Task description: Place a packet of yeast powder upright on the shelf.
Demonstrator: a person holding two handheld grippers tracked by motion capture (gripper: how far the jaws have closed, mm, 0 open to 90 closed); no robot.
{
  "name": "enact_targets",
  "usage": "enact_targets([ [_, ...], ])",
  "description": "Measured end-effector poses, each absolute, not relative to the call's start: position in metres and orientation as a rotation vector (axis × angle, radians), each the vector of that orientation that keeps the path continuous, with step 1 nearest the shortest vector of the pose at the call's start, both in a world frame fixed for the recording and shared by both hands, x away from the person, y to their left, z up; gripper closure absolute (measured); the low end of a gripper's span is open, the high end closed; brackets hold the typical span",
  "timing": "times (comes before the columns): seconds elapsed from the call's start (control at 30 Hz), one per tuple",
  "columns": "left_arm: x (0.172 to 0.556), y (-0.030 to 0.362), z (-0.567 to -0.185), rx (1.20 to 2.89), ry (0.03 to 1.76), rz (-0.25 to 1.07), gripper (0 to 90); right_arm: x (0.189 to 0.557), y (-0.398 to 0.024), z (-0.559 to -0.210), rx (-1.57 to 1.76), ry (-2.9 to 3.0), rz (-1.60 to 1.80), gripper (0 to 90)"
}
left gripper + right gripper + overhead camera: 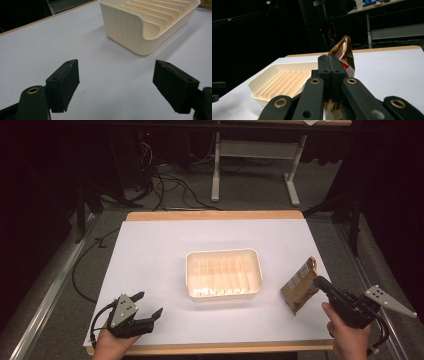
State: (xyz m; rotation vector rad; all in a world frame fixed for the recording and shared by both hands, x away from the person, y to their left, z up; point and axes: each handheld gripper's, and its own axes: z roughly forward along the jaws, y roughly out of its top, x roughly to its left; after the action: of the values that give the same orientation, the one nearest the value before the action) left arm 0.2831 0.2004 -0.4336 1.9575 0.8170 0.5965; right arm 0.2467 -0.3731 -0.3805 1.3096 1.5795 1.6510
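Where the white sheet covers my table, it lies flat and smooth, with a strip of pale wooden edge showing along the far side and again at the near rim. Beyond that far edge the room is dark: grey floor, loose black cables trailing across it, and the white legs of another table standing behind.

Near the middle of the sheet sits a cream plastic tray, rectangular with rounded corners and raised ribs running across its floor. Bare white surface lies all around it, widest on my left and toward the far edge; the near strip in front of it is narrower.

My left gripper rests low at the near left corner, well apart from the tray, its jaws spread wide with nothing between them. In the left gripper view the matte black pads stand far apart over plain sheet, and the tray's near corner rises ahead, its wall smooth and faintly glossy.

My right gripper is at the near right, close to the table's right edge, jaws pressed together on a brown foil packet. The packet is crinkled and shiny, with a pale label on its face, and stands tilted just right of the tray without touching it. In the right gripper view its crimped top sticks up above my closed jaws, copper-coloured and creased, with the tray to the left.
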Motion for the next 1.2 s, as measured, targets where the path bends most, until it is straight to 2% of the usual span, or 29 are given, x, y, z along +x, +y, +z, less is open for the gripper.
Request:
enact_targets([
  [0.57, 0.283, 0.2, -0.434, 1.964, 0.814, 0.594, 21.7, 0.269, -0.338, -0.39, 1.331, 1.616, 1.738, 90.0],
  [1.2, 0.284, 0.204, -0.434, 1.943, 0.833, 0.597, 21.6, 0.263, -0.33, -0.364, 1.254, 1.554, 1.703, 90.0],
])
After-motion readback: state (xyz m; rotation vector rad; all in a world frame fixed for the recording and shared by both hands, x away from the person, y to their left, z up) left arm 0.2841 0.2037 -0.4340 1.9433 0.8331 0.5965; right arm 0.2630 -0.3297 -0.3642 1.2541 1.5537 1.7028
